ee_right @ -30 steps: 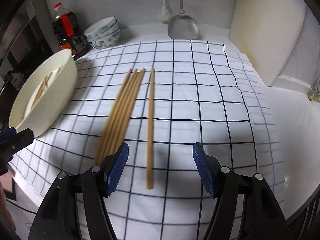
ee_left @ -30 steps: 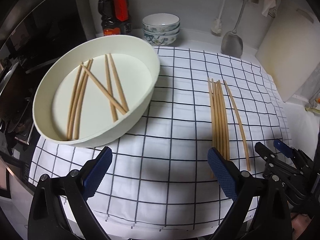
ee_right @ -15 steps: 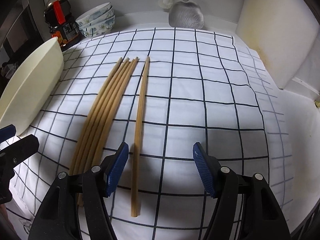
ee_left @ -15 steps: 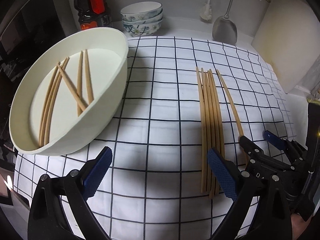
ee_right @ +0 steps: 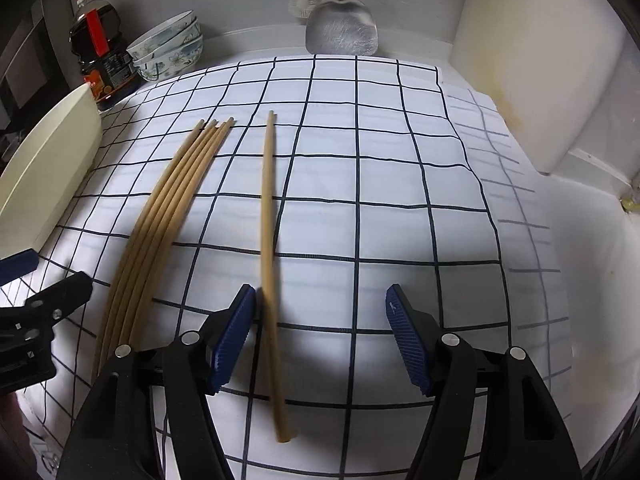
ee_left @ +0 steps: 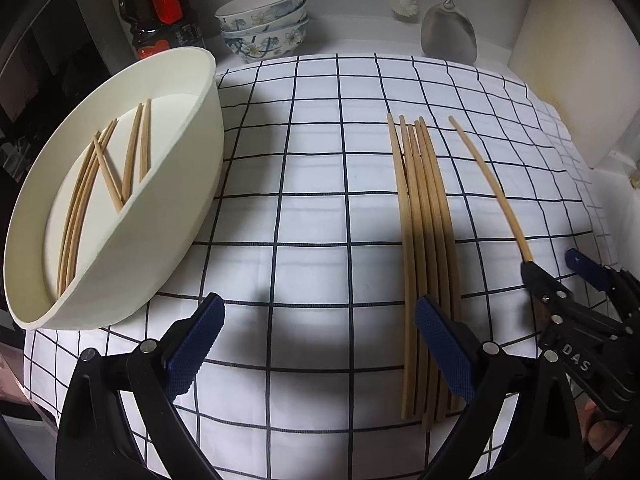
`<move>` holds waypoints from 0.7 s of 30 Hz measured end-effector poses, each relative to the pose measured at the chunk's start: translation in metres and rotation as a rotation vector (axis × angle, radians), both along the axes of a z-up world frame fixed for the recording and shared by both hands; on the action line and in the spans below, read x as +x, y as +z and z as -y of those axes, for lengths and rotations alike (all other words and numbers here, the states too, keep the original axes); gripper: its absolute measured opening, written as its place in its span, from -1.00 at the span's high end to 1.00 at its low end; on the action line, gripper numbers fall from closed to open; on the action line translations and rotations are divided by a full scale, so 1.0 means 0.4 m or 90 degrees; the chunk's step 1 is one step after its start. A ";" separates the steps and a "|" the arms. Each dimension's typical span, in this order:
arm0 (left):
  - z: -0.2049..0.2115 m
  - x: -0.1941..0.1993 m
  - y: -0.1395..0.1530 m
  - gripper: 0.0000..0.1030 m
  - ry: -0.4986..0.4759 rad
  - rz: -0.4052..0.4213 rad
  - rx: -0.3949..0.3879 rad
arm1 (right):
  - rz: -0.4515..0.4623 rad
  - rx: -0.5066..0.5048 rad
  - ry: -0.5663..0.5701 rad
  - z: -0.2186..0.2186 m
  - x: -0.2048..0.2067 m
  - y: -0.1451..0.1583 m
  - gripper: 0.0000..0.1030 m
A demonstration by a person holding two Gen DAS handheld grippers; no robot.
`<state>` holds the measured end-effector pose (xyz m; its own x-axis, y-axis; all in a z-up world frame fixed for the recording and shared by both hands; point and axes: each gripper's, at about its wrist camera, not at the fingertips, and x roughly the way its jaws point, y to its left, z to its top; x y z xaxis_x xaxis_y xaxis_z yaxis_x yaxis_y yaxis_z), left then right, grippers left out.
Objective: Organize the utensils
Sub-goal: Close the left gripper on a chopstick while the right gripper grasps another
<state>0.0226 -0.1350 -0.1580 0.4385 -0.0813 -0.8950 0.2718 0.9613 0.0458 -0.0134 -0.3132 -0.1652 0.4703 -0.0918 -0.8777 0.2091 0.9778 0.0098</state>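
1. kitchen table, mid-sort: i have my right tool [ee_right: 320,320] spread wide and low over the checked cloth [ee_right: 400,160], the lone chopstick [ee_right: 267,216] lying between its fingers, close against the left pad [ee_right: 234,334] and not yet pinched.
2. my left tool [ee_left: 318,344] also stands wide apart and grips nothing; its right pad sits over the near end of the bundle of five chopsticks [ee_left: 424,216].
3. landmark is the white oval bowl [ee_left: 188,184]: more chopsticks lie loose inside it, the bundle is well to its right, the lone chopstick farther right again.
4. my judgement: the step in hand is picking up the lone chopstick; next calls for closing on it squarely, then lifting without disturbing the bundle.
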 end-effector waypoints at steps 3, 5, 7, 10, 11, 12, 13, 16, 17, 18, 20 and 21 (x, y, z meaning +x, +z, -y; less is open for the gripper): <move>0.005 0.003 -0.011 -0.83 0.002 -0.001 0.005 | 0.004 0.001 0.002 0.000 -0.006 -0.001 -0.25; 0.010 0.005 -0.019 -0.83 -0.001 -0.003 0.010 | 0.007 0.004 0.001 0.000 -0.009 0.000 -0.25; 0.014 0.007 -0.025 -0.83 -0.001 -0.002 0.016 | 0.009 0.007 0.001 0.000 -0.010 0.001 -0.25; 0.018 0.011 -0.031 -0.83 -0.002 0.002 0.015 | 0.011 0.006 0.000 -0.002 -0.011 0.000 -0.25; 0.018 0.012 -0.031 -0.83 -0.001 0.002 0.013 | 0.012 0.006 0.000 -0.003 -0.011 0.000 -0.25; 0.019 0.013 -0.032 -0.83 -0.001 0.002 0.012 | 0.013 0.007 -0.001 -0.003 -0.011 0.000 -0.25; 0.020 0.013 -0.031 -0.83 -0.001 0.002 0.010 | 0.013 0.007 -0.001 -0.003 -0.010 0.000 -0.25; 0.028 0.013 -0.034 -0.83 -0.001 -0.003 0.011 | 0.015 0.010 -0.001 -0.002 -0.009 -0.001 -0.25; 0.031 0.012 -0.036 -0.83 -0.002 -0.003 0.014 | 0.015 0.011 -0.001 -0.002 -0.009 -0.001 -0.25; 0.033 0.011 -0.039 -0.83 -0.004 -0.005 0.017 | 0.015 0.011 -0.001 -0.002 -0.009 -0.001 -0.25; 0.033 0.015 -0.047 -0.86 -0.003 -0.009 0.025 | 0.015 0.010 0.001 -0.002 -0.008 -0.002 -0.25; 0.030 0.017 -0.047 -0.87 0.002 -0.008 0.020 | 0.015 0.009 0.002 -0.002 -0.006 -0.002 -0.25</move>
